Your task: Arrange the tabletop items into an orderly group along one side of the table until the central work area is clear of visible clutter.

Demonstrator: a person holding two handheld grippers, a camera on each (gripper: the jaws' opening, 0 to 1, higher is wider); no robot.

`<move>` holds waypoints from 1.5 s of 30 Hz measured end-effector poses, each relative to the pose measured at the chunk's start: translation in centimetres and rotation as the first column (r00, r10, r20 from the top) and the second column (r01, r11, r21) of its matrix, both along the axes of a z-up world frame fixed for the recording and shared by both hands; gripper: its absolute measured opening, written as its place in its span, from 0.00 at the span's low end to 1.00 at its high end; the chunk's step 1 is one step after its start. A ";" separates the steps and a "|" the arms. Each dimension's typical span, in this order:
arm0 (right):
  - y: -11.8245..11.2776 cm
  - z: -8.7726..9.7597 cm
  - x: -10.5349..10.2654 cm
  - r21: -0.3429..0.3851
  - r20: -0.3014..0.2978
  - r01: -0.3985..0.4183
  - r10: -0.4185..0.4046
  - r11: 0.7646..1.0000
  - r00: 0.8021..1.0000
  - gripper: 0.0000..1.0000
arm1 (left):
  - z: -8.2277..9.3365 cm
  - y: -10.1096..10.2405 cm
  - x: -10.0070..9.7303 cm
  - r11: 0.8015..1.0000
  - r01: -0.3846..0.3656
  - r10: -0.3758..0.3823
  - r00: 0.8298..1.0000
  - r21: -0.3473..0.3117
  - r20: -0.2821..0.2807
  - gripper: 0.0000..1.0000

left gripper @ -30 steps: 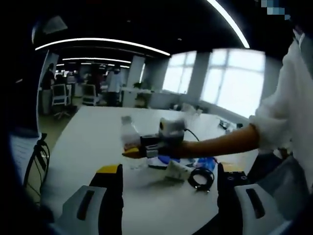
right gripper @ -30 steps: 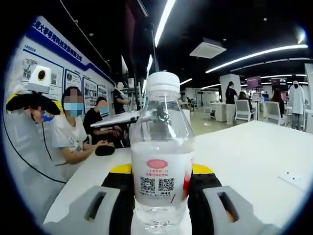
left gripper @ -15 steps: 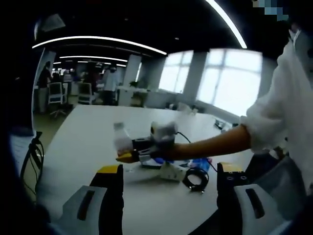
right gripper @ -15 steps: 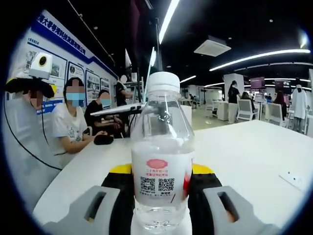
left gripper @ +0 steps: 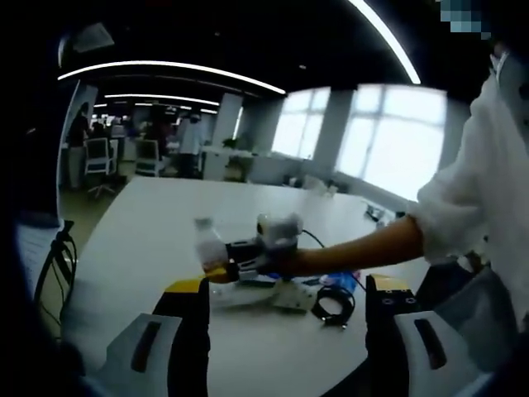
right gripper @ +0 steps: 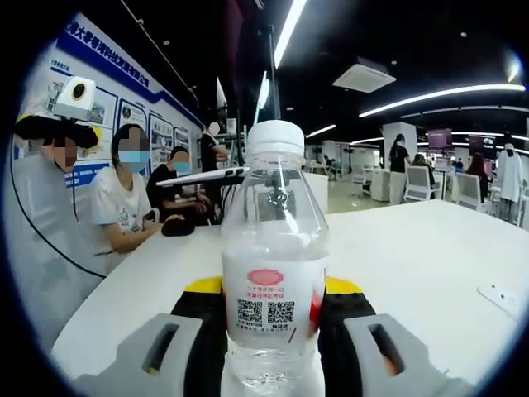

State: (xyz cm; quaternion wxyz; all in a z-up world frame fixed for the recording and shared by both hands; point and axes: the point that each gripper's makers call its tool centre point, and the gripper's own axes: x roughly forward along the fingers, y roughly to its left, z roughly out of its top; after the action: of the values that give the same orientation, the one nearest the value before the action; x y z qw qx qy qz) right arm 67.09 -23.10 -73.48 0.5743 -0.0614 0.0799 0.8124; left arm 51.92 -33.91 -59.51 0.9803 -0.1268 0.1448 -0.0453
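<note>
Between the jaws of the right gripper [right gripper: 273,331], in the right gripper view, a clear plastic water bottle with a white cap and a white QR-code label [right gripper: 274,273] stands upright, clamped at its lower body. It appears partly filled, so it should be moderately light; its thin wall is smooth and likely to dent under pressure. The labelled band, where it is held, looks the firmest and least slippery place to grip. Over the white table [left gripper: 149,231], in the left gripper view, the bottle [left gripper: 208,248] sits beside a small cluster of items including a coiled black cable [left gripper: 333,303]. The left gripper [left gripper: 285,331] is spread wide and empty. Compared with a second ago, the bottle sits lower and nearer the cluster; the grip is unchanged.
</note>
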 end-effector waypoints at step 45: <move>-2.9 -1.6 0.9 -0.117 0.105 -0.125 0.138 0.985 0.985 0.39 | -3.6 1.8 -1.5 0.997 -0.067 0.062 0.984 -0.025 -0.170 0.74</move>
State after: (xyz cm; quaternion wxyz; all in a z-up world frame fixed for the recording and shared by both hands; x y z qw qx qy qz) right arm 68.00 -25.99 -75.05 0.5186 -0.1438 0.0880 0.8382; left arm 50.45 -32.15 -63.12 0.9634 -0.1499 0.2224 -0.0047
